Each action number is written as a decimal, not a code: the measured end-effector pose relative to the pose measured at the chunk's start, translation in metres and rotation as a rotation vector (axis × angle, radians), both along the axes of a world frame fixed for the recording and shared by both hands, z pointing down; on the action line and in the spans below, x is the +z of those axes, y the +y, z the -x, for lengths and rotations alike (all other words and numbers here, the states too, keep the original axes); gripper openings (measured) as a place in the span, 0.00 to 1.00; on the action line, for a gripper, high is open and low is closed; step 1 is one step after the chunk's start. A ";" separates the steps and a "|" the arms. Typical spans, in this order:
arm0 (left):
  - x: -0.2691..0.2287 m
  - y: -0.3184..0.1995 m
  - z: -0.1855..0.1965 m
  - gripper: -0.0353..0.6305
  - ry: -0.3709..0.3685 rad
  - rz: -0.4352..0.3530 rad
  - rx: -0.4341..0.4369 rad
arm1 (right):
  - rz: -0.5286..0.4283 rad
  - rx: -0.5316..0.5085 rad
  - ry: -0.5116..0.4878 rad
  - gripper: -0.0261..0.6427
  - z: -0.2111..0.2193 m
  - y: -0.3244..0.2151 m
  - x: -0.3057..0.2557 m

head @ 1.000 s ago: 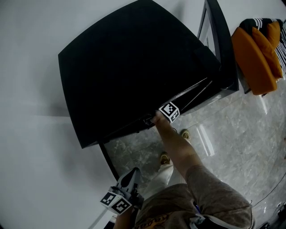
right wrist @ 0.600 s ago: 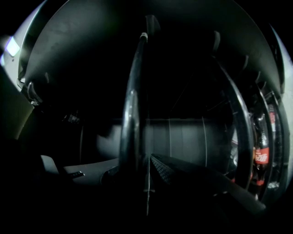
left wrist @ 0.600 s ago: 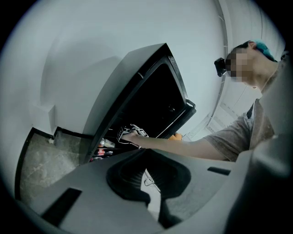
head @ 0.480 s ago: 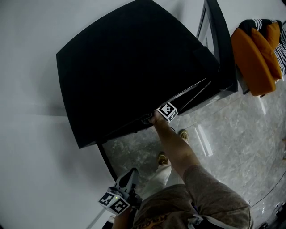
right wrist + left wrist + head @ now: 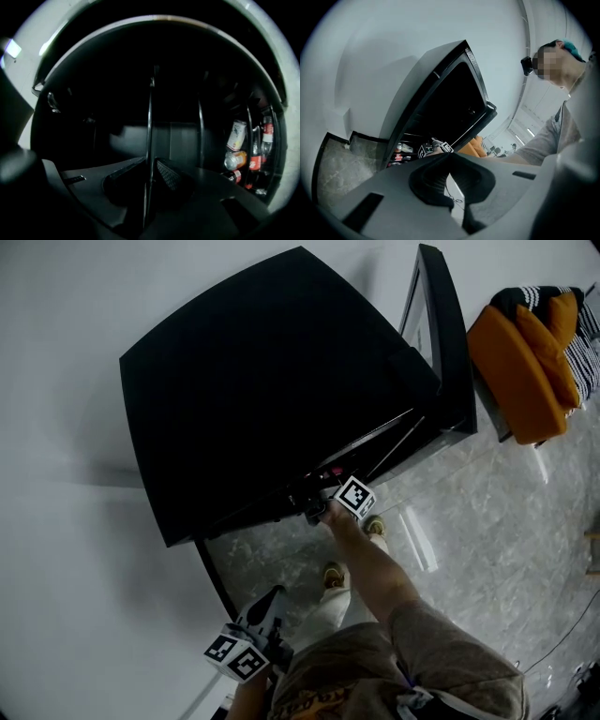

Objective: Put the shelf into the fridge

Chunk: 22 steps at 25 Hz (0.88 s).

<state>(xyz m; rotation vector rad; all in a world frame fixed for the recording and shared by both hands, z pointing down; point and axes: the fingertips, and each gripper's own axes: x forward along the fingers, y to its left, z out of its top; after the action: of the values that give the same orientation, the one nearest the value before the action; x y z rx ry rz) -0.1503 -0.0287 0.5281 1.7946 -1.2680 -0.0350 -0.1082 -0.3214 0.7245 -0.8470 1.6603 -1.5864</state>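
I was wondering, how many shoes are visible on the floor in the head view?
2. One shoe sits just below the right tongs; the other shoe is lower left, beside the forearm. Both are partly covered.

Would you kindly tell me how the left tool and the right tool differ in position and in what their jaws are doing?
The right tool is up at the fridge opening, while the left tool hangs low beside the person, away from the fridge. The right tool's jaws are clamped on the thin edge of the shelf; the left tool's jaws are together on nothing. Both have their jaws closed rather than spread.
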 end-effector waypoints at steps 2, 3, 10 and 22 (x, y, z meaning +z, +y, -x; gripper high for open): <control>-0.003 -0.005 -0.003 0.06 0.003 -0.011 0.011 | 0.003 -0.008 0.001 0.10 -0.007 0.013 -0.001; -0.005 -0.007 -0.005 0.06 0.005 -0.019 0.018 | 0.006 -0.012 0.002 0.10 -0.011 0.019 -0.002; -0.019 -0.020 -0.016 0.06 0.007 -0.058 0.065 | 0.021 -0.114 0.086 0.09 -0.036 0.066 -0.010; -0.046 -0.036 -0.045 0.06 0.003 -0.077 0.211 | -0.147 -0.295 0.221 0.09 -0.087 0.124 -0.130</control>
<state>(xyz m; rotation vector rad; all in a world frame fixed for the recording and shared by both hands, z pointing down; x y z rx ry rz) -0.1055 -0.0651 0.4820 1.9851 -1.0817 0.0329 -0.0208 -0.1970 0.5946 -0.7493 2.1122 -1.5814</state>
